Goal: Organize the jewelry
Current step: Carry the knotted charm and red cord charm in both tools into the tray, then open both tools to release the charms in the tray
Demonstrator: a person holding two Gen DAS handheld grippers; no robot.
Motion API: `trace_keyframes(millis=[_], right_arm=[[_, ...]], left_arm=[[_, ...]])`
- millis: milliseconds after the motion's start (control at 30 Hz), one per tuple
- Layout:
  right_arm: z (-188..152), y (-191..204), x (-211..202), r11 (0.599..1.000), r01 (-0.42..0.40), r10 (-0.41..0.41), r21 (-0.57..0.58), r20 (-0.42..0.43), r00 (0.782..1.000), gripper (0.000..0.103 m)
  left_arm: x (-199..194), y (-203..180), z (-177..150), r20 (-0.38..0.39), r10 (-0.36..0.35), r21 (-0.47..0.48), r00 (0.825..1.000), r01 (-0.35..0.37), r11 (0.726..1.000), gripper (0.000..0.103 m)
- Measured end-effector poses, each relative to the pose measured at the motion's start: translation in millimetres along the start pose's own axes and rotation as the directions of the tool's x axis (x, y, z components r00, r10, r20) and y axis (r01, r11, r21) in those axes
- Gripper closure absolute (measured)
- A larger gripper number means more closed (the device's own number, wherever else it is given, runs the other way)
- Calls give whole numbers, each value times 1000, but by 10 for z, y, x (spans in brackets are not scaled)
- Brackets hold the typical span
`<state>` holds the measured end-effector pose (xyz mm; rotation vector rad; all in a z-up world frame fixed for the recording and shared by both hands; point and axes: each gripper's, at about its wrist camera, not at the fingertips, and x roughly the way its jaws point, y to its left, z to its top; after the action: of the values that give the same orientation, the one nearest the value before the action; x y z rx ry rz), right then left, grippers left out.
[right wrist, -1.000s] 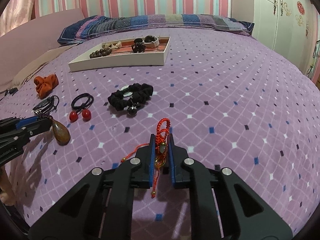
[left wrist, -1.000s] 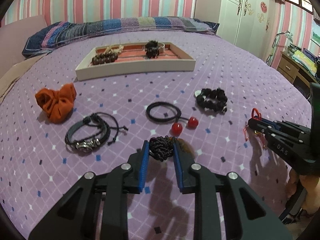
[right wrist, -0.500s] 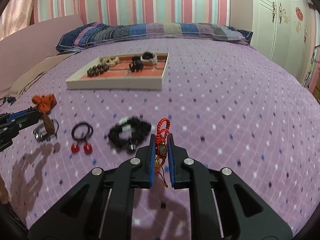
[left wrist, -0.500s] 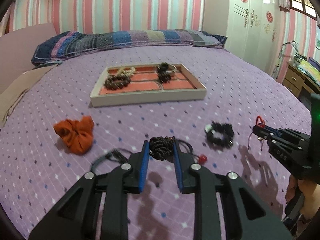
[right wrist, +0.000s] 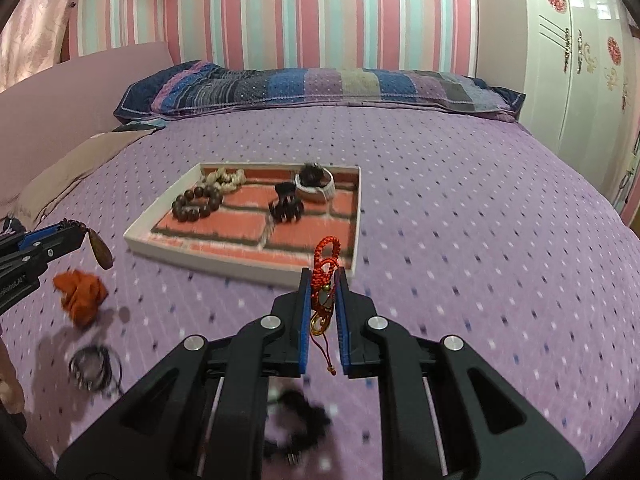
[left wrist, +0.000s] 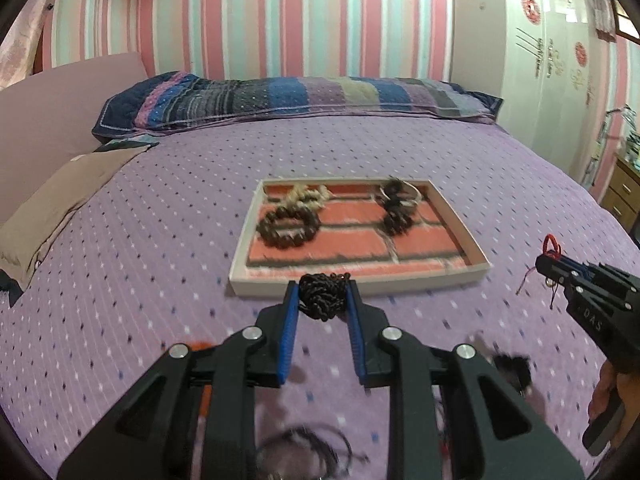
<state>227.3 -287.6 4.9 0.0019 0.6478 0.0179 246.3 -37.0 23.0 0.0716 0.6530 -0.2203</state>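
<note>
The step in hand looks like the carry: both grippers are loaded and aimed at the tray, which sits on the bed at centre frame in both views.

The left gripper is clamped on a bunch of black cord, low centre in its view, just short of the tray's near wall. From the right view, a brown pendant hangs under that gripper at the left edge of the frame. The right gripper is closed tight on a red knotted charm, its gold piece and tail dangling between the fingers, in front of the tray's near right corner.

Next move, as I judge it: bring each load over the near wall and down into a free compartment, then open. The front row of red pads looks bare; the back holds brown beads, pale beads, a black clip and a white band.

Room is good. The bed is open around the tray, and the grippers are well apart. Dangling pendant and tail could catch the tray wall if they come in low. An orange scrunchie and a dark bracelet lie lower left in the right view, off the path.
</note>
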Motion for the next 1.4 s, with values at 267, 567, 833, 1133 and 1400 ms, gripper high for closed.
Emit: trace_keyframes(millis=[267, 567, 833, 1133, 1400], right_arm=[[511, 132, 677, 999, 30, -31, -28, -36, 999, 91], [696, 107, 1492, 999, 47, -47, -6, -135, 990, 91], [719, 19, 2013, 997, 80, -82, -20, -223, 971, 91], [686, -35, 2334, 995, 96, -99, -25, -299, 949, 91], [635, -20, 2359, 996, 81, -89, -40, -312, 946, 54]], left_arm=[[713, 114, 403, -64, 29, -18, 998, -30, 999, 79], [1426, 232, 584, -154, 12, -37, 988, -18, 999, 79], [1933, 440, 547, -232, 36, -50, 972, -49, 998, 79], [2144, 562, 485, -269, 60, -52, 961, -77, 996, 78], [2092, 507, 527, -265, 60, -40, 962, -73, 997, 71]])
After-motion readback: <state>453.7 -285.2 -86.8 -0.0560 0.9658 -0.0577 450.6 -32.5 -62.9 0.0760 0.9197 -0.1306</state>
